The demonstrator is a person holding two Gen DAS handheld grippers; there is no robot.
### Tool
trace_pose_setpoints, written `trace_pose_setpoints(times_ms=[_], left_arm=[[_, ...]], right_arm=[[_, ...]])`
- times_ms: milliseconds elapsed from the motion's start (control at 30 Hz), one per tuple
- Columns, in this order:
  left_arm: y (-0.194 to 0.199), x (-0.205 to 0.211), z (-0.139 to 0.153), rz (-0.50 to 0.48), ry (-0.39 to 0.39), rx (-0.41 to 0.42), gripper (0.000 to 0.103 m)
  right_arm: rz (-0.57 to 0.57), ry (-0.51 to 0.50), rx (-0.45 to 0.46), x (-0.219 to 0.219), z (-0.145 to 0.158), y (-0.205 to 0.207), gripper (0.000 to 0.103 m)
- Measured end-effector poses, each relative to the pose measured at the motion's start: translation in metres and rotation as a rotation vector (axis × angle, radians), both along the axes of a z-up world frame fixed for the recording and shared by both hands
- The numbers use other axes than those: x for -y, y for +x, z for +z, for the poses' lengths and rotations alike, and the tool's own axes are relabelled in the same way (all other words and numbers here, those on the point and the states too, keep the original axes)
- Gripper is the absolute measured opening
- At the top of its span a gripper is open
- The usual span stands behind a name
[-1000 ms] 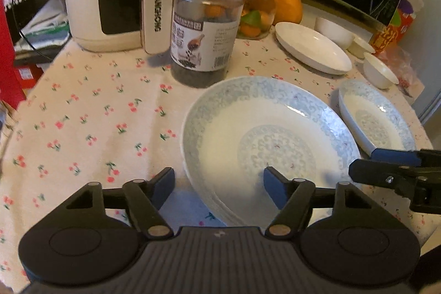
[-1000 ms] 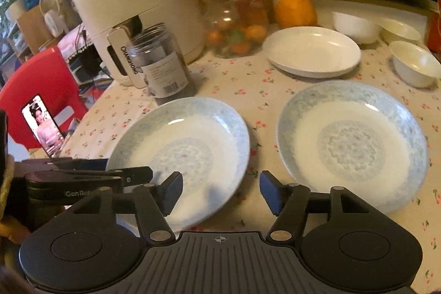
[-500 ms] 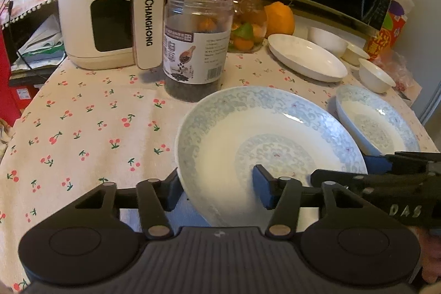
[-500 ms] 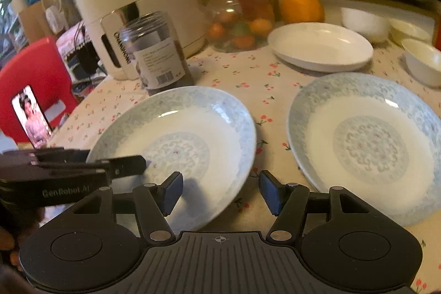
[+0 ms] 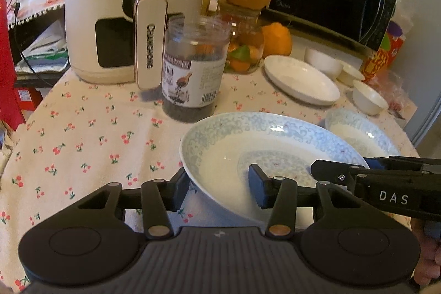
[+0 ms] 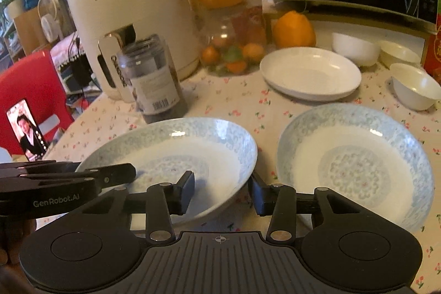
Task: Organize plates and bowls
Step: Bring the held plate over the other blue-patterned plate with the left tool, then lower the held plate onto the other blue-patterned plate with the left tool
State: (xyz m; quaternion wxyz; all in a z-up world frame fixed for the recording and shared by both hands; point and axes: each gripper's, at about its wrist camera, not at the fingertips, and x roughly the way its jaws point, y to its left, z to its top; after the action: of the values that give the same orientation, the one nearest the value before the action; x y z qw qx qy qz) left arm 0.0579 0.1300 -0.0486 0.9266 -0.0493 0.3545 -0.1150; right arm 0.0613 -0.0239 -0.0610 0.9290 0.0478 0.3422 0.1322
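We straddle the near blue-patterned plate (image 5: 275,145) on the cherry-print tablecloth (image 5: 91,134) with both grippers spread, left gripper (image 5: 219,188) over its left rim and right gripper (image 6: 220,190) over its right rim, a second blue-patterned plate (image 6: 355,164) just beside it.

The left matte black two-finger gripper (image 5: 219,190) has a ribbed grey housing, two round discs, brass-coloured pivot rivets and dark blue finger pads (image 5: 257,190). The right matte black two-finger gripper (image 6: 220,192) is built alike; its side reads "DAS", the left's "GenRobot.AI". Bare skin shows at the frame edges.
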Motion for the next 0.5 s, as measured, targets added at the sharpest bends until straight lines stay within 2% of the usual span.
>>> trace_pose_setpoints(times_ms=[200,500], left_arm=[[0.000,0.005,0.010,0.003,-0.001,0.038,0.042],[0.003,0.021,0.019,-0.013,-0.014,0.059,0.041]], right_arm=[[-0.006,0.006,0.043,0.004,0.011,-0.001,0.042],[-0.047,0.035,0.056,0.024,0.022,0.001,0.042]])
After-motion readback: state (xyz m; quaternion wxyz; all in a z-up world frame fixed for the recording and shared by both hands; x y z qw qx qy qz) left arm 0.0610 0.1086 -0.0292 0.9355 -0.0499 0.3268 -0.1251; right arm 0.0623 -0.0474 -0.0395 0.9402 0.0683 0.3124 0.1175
